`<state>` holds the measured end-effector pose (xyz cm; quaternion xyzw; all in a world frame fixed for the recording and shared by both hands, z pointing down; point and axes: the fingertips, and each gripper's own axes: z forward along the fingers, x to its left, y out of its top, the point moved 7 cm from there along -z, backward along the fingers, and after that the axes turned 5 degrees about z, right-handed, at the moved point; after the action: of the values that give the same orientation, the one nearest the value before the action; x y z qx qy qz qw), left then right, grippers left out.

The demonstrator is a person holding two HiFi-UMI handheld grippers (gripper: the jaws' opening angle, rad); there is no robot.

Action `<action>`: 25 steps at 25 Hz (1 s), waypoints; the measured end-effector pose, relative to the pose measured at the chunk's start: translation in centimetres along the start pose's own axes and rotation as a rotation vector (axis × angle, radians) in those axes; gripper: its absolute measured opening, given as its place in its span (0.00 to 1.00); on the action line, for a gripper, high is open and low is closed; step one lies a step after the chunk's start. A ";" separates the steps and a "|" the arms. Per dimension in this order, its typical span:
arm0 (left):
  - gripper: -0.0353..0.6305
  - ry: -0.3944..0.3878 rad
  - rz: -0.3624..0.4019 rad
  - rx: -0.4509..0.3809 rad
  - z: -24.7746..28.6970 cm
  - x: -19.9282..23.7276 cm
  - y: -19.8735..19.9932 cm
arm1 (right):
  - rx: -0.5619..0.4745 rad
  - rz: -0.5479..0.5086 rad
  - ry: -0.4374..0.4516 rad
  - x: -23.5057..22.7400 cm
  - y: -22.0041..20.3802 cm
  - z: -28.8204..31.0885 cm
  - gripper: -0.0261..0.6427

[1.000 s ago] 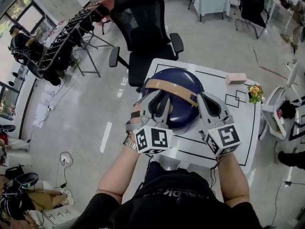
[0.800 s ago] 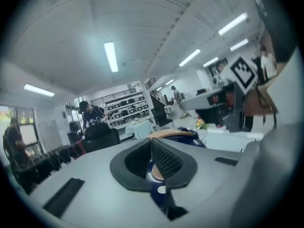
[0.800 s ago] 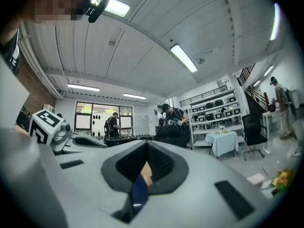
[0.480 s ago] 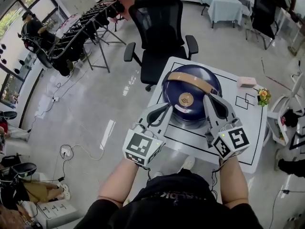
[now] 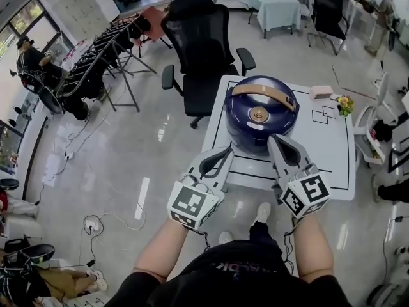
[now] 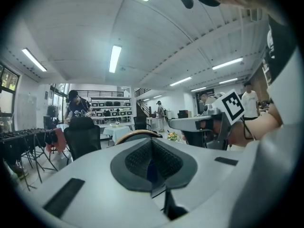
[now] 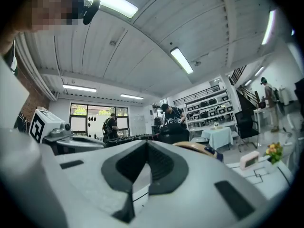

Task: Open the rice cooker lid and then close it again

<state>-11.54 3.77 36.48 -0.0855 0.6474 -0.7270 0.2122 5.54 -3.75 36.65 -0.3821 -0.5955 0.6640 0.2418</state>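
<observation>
The navy rice cooker [image 5: 261, 117] with a tan handle [image 5: 262, 93] stands on the white table [image 5: 326, 152], its lid down. Both grippers are held back from it, near the table's front edge. My left gripper [image 5: 226, 152] is shut and empty, just short of the cooker's front left. My right gripper [image 5: 273, 139] is shut and empty at the cooker's front right, close to its wall. In the left gripper view the shut left gripper [image 6: 152, 144] points at the tan handle [image 6: 137, 133]. The right gripper view shows the shut right gripper [image 7: 146, 146] with the tan handle [image 7: 197, 147] beyond it.
A small pink box [image 5: 321, 93] and a little flower pot [image 5: 345, 104] sit at the table's far right. A black office chair [image 5: 204, 37] stands behind the table. A metal rack [image 5: 96, 56] is at the left and a white stand [image 5: 374, 133] at the right.
Both grippers have drawn back from on top of the cooker toward the table's front edge. The left gripper's jaws, apart over the lid a second ago, are closed now.
</observation>
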 end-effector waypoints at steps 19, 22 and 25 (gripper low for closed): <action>0.06 -0.269 -0.013 -0.031 -2.2 -8.6 0.4 | -0.015 0.011 -0.301 3.9 -0.8 -14.1 0.04; 0.06 -0.276 -0.010 -0.045 -2.1 -9.2 1.3 | -0.022 0.005 -0.309 3.9 -0.1 -15.0 0.04; 0.06 -0.260 -0.019 -0.052 -1.9 -9.4 1.7 | -0.026 -0.002 -0.303 3.8 0.3 -15.5 0.04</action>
<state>-3.56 9.29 35.92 -0.1905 0.6324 -0.6946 0.2852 15.65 8.50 35.55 -0.2801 -0.6342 0.7060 0.1445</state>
